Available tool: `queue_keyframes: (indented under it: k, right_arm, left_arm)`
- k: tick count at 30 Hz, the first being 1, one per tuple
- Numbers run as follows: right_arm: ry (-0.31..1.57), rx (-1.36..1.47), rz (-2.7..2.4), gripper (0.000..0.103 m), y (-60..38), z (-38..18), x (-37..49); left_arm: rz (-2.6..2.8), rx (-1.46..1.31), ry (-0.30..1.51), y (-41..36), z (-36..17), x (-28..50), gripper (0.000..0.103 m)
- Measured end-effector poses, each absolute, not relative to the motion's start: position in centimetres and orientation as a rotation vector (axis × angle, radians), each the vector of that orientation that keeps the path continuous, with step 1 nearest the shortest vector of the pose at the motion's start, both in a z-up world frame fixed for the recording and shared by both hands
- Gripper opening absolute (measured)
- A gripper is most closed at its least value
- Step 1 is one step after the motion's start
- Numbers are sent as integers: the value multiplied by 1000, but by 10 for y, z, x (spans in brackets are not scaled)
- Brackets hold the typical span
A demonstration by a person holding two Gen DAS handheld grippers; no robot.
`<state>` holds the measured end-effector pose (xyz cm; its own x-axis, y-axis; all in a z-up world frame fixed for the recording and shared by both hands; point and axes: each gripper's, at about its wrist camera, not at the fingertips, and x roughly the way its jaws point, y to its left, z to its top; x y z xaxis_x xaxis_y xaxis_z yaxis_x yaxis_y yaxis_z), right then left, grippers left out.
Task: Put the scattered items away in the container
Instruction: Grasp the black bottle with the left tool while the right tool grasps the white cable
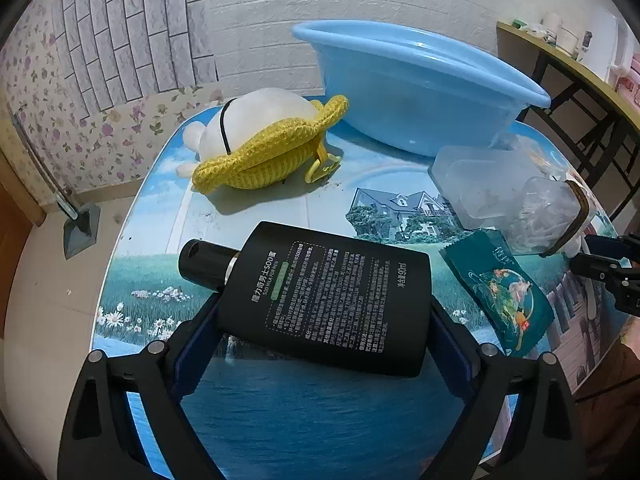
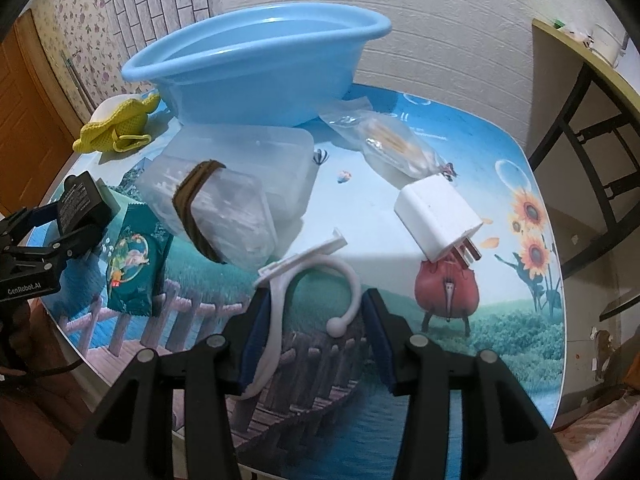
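Beside basin [image 2: 256, 64]: every item seen was left outside.
Left gripper [image 1: 324, 320]: black bottle [image 1: 324, 300] was clamped.
Right gripper [image 2: 316, 340]: white hook [image 2: 276, 304] was straddled, ungripped.

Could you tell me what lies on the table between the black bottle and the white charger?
In the right wrist view, a green sachet, a clear box with a brown band, and a white hook lie between the black bottle and the white charger.

Ahead of the right fingers [image 2: 314, 320]: clear boxes [image 2: 240, 184] and charger [image 2: 436, 216] flank open bench [image 2: 360, 208] toward basin [image 2: 256, 68].
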<state>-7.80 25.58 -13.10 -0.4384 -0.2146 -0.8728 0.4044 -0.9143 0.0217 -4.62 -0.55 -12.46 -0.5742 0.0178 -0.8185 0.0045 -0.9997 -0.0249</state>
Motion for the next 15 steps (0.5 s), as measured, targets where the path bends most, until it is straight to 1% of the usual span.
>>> queue_keyframes:
  k: [9, 15]
  right_arm:
    - [197, 1377, -2390, 45, 265, -121, -76]
    - [144, 1298, -2406, 45, 267, -96, -73]
  left_arm:
    - [2759, -1463, -94, -12, -120, -45, 93]
    - [2789, -1400, -117, -12, -95, -42, 93]
